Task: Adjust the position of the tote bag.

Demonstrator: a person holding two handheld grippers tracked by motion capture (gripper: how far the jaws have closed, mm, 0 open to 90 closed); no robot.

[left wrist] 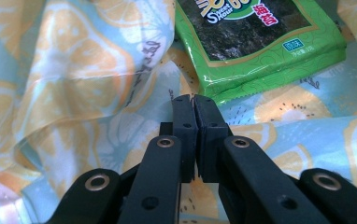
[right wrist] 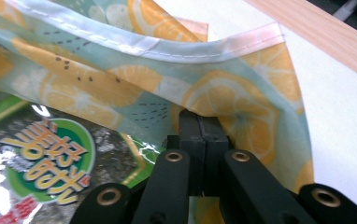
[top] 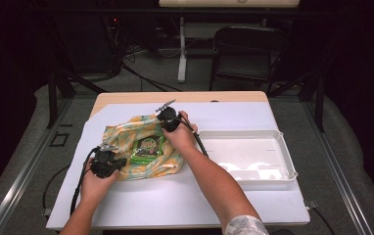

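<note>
A cloth printed with orange and lemon slices lies crumpled on the white-covered table. A green seaweed snack packet rests on its middle. My left gripper is at the cloth's near left corner. Its jaws are shut with the cloth pinched at their tips, and the packet lies just beyond. My right gripper is at the cloth's far edge. It is shut on a fold of the cloth, whose hemmed edge lifts over the packet.
A white plastic tray sits to the right of the cloth, close to the right forearm. A bare wooden strip runs along the table's far edge. A dark chair and cables stand on the floor behind.
</note>
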